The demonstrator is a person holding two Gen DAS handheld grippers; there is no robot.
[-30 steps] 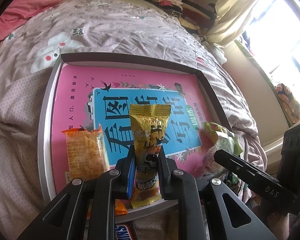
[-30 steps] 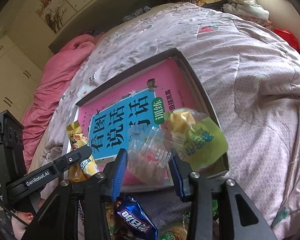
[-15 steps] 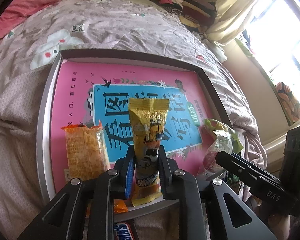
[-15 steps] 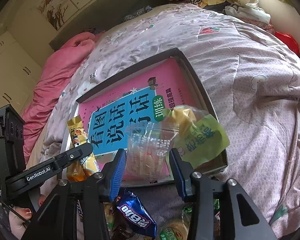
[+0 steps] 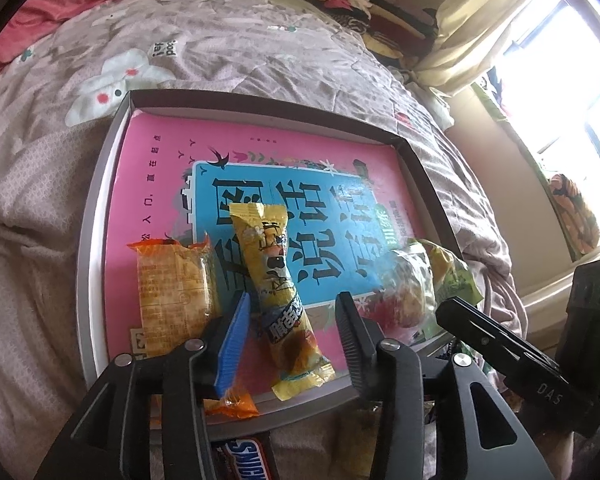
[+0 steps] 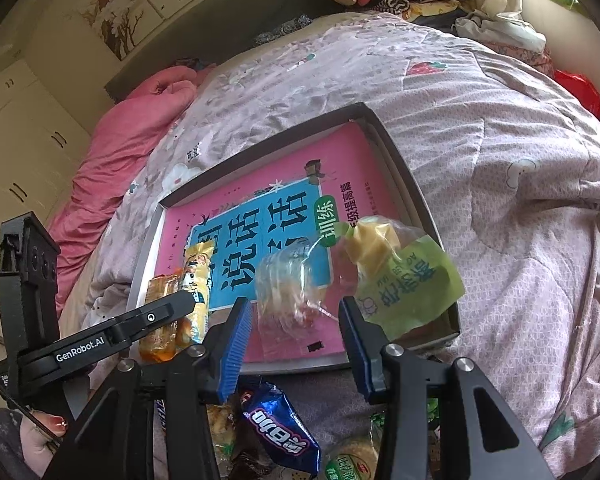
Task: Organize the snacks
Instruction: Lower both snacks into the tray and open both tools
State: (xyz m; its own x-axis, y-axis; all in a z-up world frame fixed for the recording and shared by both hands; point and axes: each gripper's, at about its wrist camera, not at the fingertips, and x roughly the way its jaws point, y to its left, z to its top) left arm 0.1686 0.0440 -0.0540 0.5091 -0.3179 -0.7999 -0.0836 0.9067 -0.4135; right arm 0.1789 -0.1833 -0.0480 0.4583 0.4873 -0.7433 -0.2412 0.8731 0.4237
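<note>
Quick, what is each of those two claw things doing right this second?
Left gripper: open, holding nothing; the yellow snack bar lies between its fingers.
Right gripper: open, holding nothing; the clear snack bag lies between its fingers.

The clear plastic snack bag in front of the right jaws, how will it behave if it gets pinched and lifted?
The clear plastic snack bag looks thin and crinkled, so it will probably flop and sag. Its glossy film may slip between the jaws. The pale pieces inside seem loose, so they would likely shift toward the low end.
</note>
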